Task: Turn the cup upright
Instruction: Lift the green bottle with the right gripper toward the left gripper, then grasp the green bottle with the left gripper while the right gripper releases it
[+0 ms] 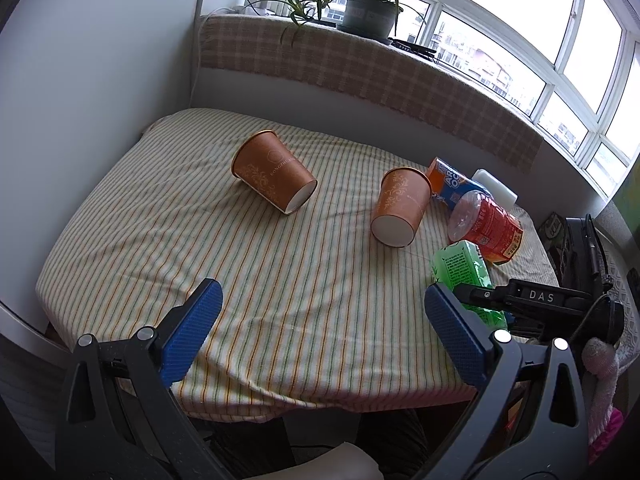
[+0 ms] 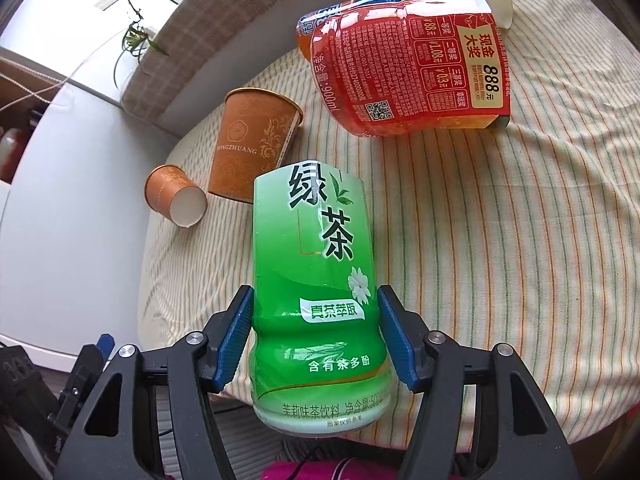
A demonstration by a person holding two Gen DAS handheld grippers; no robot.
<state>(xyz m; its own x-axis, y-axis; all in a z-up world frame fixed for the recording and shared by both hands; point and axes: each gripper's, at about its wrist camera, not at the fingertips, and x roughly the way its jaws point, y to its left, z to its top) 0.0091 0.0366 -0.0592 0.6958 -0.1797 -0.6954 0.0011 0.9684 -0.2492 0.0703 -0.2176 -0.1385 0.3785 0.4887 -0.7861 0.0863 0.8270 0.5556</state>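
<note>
Right gripper [image 2: 316, 334] is clamped on the green cup [image 2: 316, 280], pads touching both sides, open end away from the camera; whether it is lifted off the cloth [image 2: 480, 240] I cannot tell. Left gripper [image 1: 320, 332] hangs wide apart, empty, over the near edge. Two orange cups [image 1: 274, 172] [image 1: 400, 206] lie on their sides mid-table, the red one [image 1: 486, 226] too. Nothing looks upright, so I judge this an early stage.
</note>
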